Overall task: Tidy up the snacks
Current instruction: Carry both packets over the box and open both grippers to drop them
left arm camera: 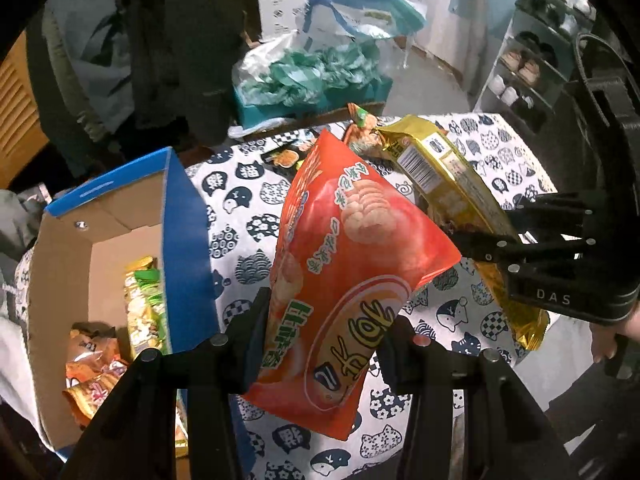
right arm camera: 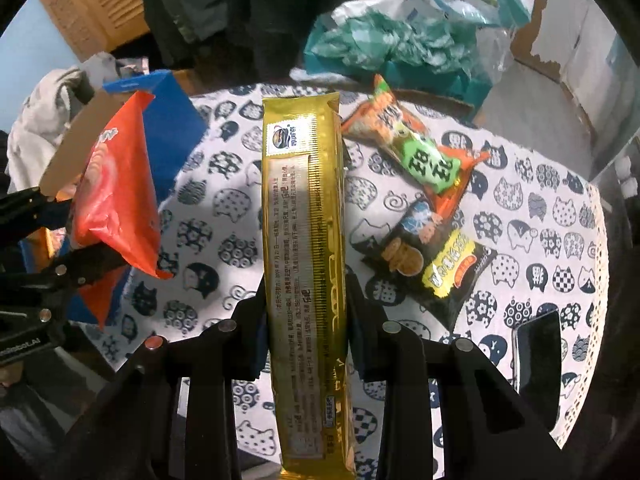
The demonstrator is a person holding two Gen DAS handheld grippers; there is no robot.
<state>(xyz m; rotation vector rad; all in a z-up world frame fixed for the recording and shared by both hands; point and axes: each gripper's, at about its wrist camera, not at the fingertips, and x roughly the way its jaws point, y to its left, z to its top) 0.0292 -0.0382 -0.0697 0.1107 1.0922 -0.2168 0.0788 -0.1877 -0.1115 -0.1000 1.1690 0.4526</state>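
My left gripper (left arm camera: 324,332) is shut on a large orange snack bag (left arm camera: 344,264) and holds it above the table, just right of a blue cardboard box (left arm camera: 188,248) with several snack packs inside. My right gripper (right arm camera: 306,320) is shut on a long gold packet (right arm camera: 304,240) held upright over the table. The right gripper (left arm camera: 480,246) with the gold packet (left arm camera: 452,172) also shows in the left wrist view, and the orange bag (right arm camera: 116,192) shows in the right wrist view. An orange-green snack bag (right arm camera: 416,148) and a black-yellow snack bag (right arm camera: 432,256) lie on the table.
The table wears a cat-print cloth (right arm camera: 208,216). A dark phone (right arm camera: 538,364) lies near its right edge. Beyond the far edge are a teal box with plastic bags (left arm camera: 312,76) and a shoe rack (left arm camera: 532,64).
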